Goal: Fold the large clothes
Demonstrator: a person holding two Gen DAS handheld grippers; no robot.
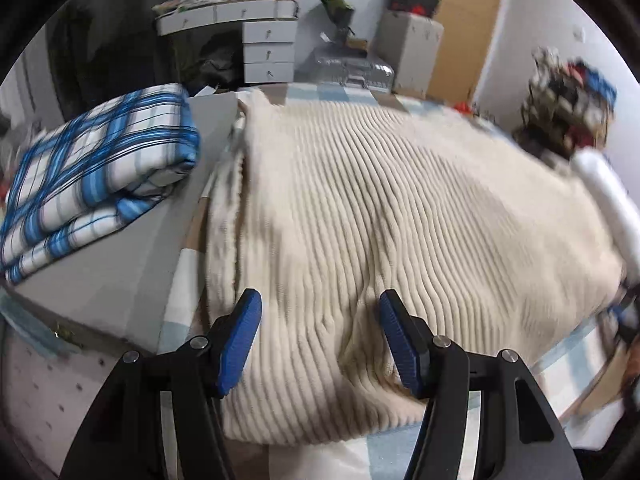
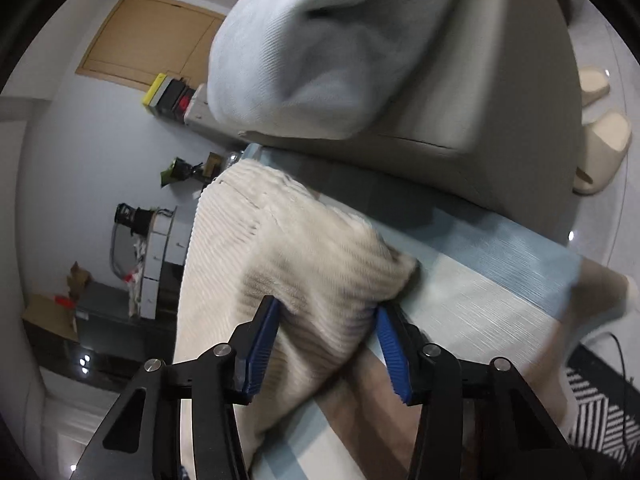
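Note:
A cream ribbed sweater [image 1: 380, 200] lies spread across a table covered with a pale blue and white checked cloth [image 1: 384, 452]. My left gripper [image 1: 320, 320] hovers open over the sweater's near edge, and its blue pads [image 1: 244, 332] stand apart with fabric beneath them. In the right wrist view the picture is rolled onto its side. There a bunched corner of the sweater [image 2: 320, 264] fills the gap of my right gripper [image 2: 328, 332], and both pads [image 2: 262, 344] press against it.
A folded blue plaid quilt [image 1: 92, 168] rests on a grey box [image 1: 132, 264] left of the sweater. A pale blue garment [image 2: 312, 48] lies on a grey box [image 2: 500, 120] at the other side. A blurred patterned pile [image 1: 568, 100] sits far right. Beige slippers [image 2: 604, 136] are on the floor.

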